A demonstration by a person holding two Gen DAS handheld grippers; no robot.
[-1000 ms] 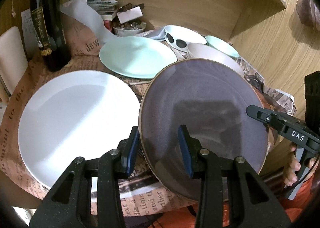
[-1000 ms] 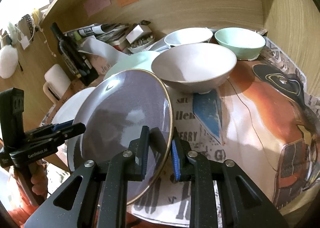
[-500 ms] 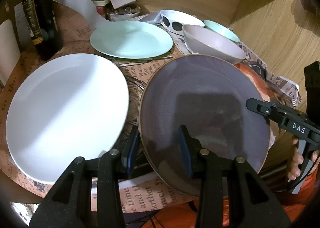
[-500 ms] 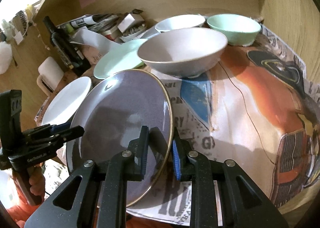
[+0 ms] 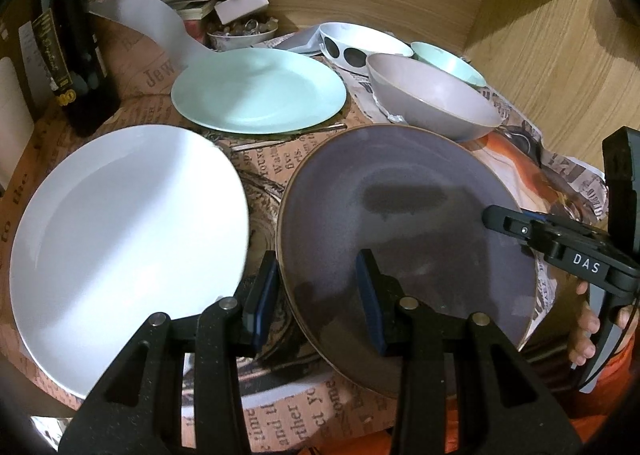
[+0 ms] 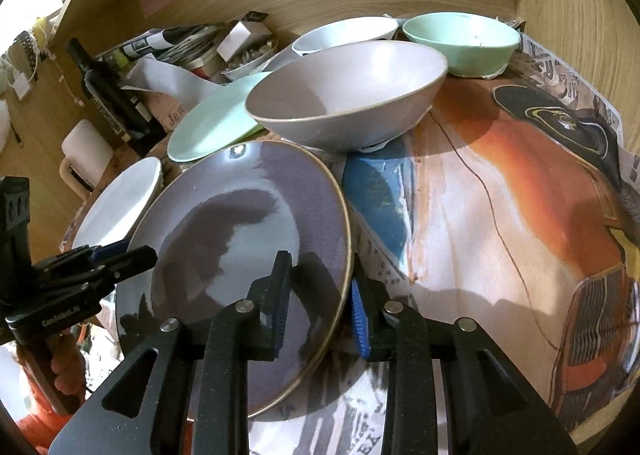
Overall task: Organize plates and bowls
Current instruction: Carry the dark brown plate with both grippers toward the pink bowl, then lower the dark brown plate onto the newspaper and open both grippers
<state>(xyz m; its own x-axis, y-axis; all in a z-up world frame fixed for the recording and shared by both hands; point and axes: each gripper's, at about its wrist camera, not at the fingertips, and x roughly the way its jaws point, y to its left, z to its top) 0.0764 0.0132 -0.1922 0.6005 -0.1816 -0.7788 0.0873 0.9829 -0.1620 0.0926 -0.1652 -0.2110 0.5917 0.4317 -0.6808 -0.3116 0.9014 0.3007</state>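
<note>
The left gripper (image 5: 316, 291) straddles the near-left rim of the purple plate (image 5: 400, 223); whether its pads bite the rim cannot be told from the left wrist view. Since a second ago the plate has sunk from a tilt to lie almost flat on the worktop (image 5: 264, 159), just beside the white plate (image 5: 120, 231), with the mint plate (image 5: 256, 95) and grey bowl (image 5: 432, 103) behind. In the right wrist view the right gripper (image 6: 320, 295) has just been opening: a gap shows between its blue pad and the rim between the jaws, so it is released. The set-down looks nearly done.
</note>
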